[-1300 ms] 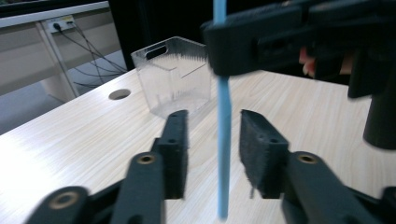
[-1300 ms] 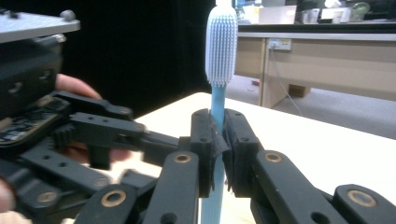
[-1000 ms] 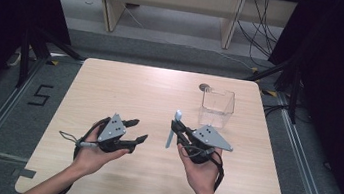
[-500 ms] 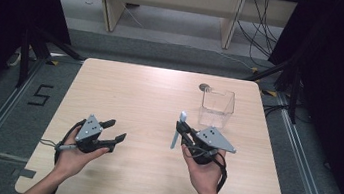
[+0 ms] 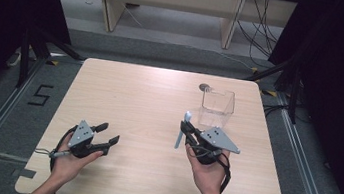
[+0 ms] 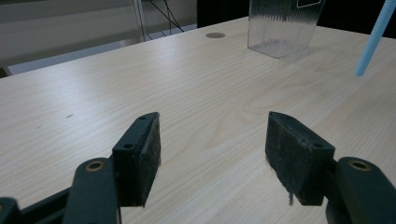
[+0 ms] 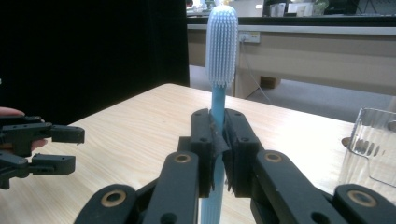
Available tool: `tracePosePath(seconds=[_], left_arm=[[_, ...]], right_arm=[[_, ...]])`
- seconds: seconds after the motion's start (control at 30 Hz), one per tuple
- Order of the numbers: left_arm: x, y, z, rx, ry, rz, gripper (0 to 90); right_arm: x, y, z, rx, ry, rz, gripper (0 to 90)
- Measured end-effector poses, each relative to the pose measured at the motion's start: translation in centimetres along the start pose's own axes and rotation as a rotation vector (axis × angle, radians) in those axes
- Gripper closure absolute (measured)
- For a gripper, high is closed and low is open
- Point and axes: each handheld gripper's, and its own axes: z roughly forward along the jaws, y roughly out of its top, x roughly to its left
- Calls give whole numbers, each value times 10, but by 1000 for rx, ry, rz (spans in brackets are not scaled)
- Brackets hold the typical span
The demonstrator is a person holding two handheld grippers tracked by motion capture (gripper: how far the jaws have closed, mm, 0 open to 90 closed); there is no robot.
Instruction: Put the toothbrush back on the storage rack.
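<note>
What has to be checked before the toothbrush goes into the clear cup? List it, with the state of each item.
1. Grip: right gripper shut on the toothbrush handle, both pads against it: ok.
2. Brush attitude: upright, bristle head up, in the right gripper view: ok.
3. Clear cup: standing upright at the far right of the table, mouth open: ok.
4. Cup contents: looks empty in the high view; the ribbed wall blurs the inside: cannot tell.
5. Path from brush to cup: bare tabletop between them: ok.
6. Left gripper: open, holding nothing, off to the left of the brush and the cup: ok.
</note>
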Motion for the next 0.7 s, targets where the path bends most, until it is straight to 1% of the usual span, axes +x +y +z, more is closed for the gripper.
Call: tracePosePath(seconds=[0.03,0.07,0.1,0.17,0.2,0.23,0.27,0.3,0.33,0.37,0.4,0.43,0.47,0.5,0.53,0.57,0.6,0.63,0.67,0.7], left_arm=[[0,-1,0,3,5,1,350],[1,-3,0,-8,4,-2,347],[0,-5,0,-6,12,-12,345],[1,-6,0,-10,13,-12,344],[1,-7,0,-13,14,-14,343],[2,-8,0,-13,16,-14,343],[2,-9,0,-13,16,-15,343],[2,-11,1,-26,10,-23,342],[2,-12,0,-15,17,-14,341],[2,-13,0,-10,16,-14,340],[3,-14,2,-26,6,-13,338],[3,-14,1,-12,14,-4,336],[3,-15,1,-8,12,-7,336],[2,-16,1,-6,15,-13,335],[2,-17,3,-23,7,-19,335],[2,-17,1,-12,16,-12,334],[2,-17,0,-16,17,-16,334],[2,-17,0,-17,19,-14,334],[2,-17,0,-18,22,-19,334],[2,-17,0,-20,25,-24,334]], right_arm=[[0,0,0,-5,1,10,835],[-1,0,0,-3,0,12,835],[-2,0,-1,0,-9,3,835],[-2,1,-1,3,-11,8,836],[-4,1,-1,-5,-14,-4,835],[-4,1,-2,-6,-23,2,835],[-4,1,-2,-7,-15,10,835],[-5,1,-2,-3,-16,14,835],[-7,2,-3,-9,-36,-18,835],[-6,1,-3,1,-21,11,835],[-7,2,-3,2,-28,11,835],[-7,2,-3,-1,-35,10,835],[-9,2,-3,-4,-37,-3,835],[-8,2,-3,-2,-34,14,835],[-9,2,-3,-2,-34,14,835],[-9,3,-3,-6,-40,13,835],[-11,3,-3,-5,-31,-1,835],[-11,4,-3,-5,-30,1,835],[-12,4,-4,-8,-37,0,835],[-12,5,-4,-7,-39,12,835]])
